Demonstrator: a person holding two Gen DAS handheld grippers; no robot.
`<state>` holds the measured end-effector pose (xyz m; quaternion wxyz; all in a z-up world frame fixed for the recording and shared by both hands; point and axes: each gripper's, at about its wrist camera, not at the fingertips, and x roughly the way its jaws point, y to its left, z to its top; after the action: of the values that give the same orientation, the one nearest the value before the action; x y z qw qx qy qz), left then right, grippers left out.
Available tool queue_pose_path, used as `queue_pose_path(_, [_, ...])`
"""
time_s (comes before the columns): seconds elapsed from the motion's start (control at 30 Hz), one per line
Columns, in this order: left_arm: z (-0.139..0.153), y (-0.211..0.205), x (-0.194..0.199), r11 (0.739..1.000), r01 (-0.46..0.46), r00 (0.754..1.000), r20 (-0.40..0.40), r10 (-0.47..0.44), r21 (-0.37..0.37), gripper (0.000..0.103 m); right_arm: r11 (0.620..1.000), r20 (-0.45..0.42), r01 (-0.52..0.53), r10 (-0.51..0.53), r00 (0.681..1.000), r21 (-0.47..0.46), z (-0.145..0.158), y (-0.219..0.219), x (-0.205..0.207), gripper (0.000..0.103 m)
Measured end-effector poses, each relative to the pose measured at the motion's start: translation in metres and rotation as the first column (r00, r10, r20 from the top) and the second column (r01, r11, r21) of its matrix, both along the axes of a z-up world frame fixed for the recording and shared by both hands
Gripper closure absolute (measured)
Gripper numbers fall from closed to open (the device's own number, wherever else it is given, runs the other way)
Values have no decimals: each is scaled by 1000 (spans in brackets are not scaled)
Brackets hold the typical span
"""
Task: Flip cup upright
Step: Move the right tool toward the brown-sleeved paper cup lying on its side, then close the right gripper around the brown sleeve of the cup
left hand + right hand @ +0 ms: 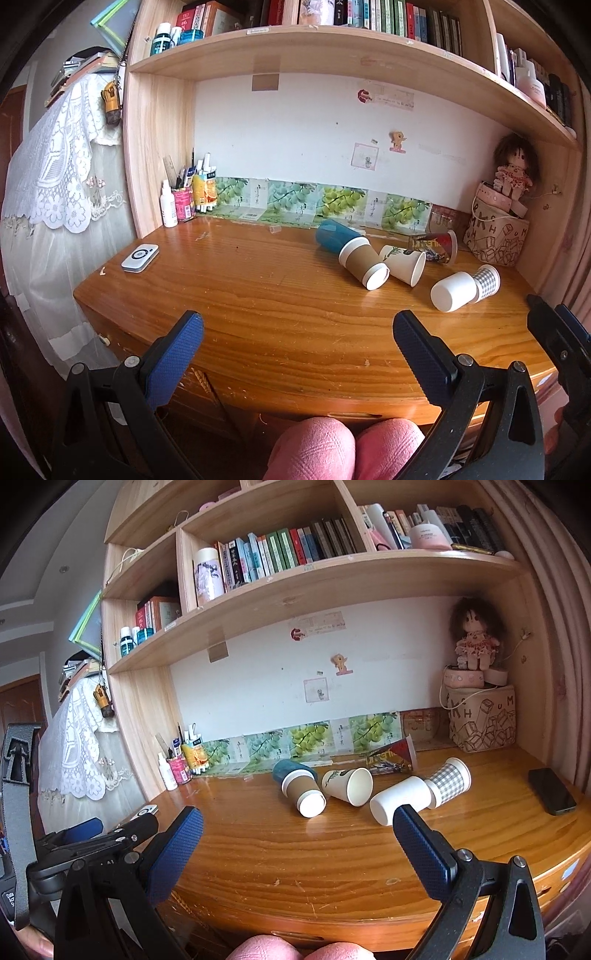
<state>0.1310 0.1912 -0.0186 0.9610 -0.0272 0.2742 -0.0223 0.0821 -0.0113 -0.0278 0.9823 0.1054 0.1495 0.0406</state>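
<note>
Right wrist view: right gripper (297, 834) and left gripper (297, 338) are held open, empty. White cup (400, 799) may roll if nudged sideways.

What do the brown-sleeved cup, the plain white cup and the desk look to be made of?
Brown-sleeved cup: likely paper, matte white rims with a kraft-brown band like card.
Plain white cup: probably paper, matte; could be thin plastic.
Desk: wood with visible grain, glossy varnish reflecting the cups, scuffed near the front edge.
</note>
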Motion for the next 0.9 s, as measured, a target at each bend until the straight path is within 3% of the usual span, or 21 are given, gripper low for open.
queue_pose_path(0.23, [-17,11,26,999,21,995,-92,-25,-46,1,999,-58,-34,33,998,-19,6,-4,38,0])
queue_pose_path(0.43, [-36,17,47,999,34,986,-159,-39,-36,1,994,-122,-75,65,990,-80,15,3,80,0])
queue_pose_path(0.9, [-63,24,93,991,90,963,-245,-111,-96,1,985,-369,-160,123,921,-71,-1,23,203,0])
